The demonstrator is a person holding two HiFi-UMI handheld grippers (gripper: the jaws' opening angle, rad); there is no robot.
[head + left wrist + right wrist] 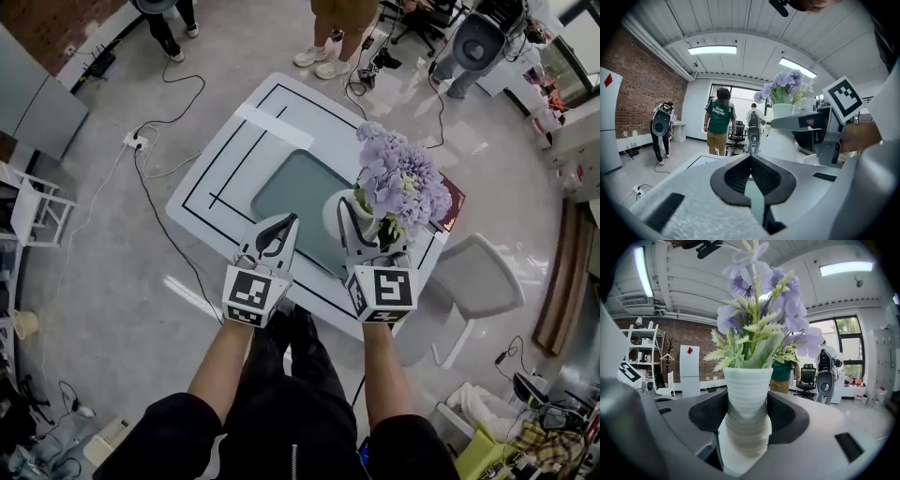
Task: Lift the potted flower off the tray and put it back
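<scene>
The potted flower (398, 178) has lilac blooms and a white ribbed vase (746, 401). My right gripper (361, 225) is shut on the vase's neck and holds it upright in the air above the grey-green tray (298, 192) on the white table (230, 150). In the right gripper view the vase fills the gap between both pads, with the flowers (759, 301) rising above. My left gripper (277, 232) hovers to the left of the vase, jaws closed together with nothing in them. In the left gripper view the potted flower (783, 101) and the right gripper (813, 123) appear at the right.
Black lines mark the table top. A red-brown book (452, 206) lies at the table's right edge, a white chair (473, 281) beside it. Cables (155, 187) and a power strip lie on the floor at left. People (333, 28) stand beyond the table.
</scene>
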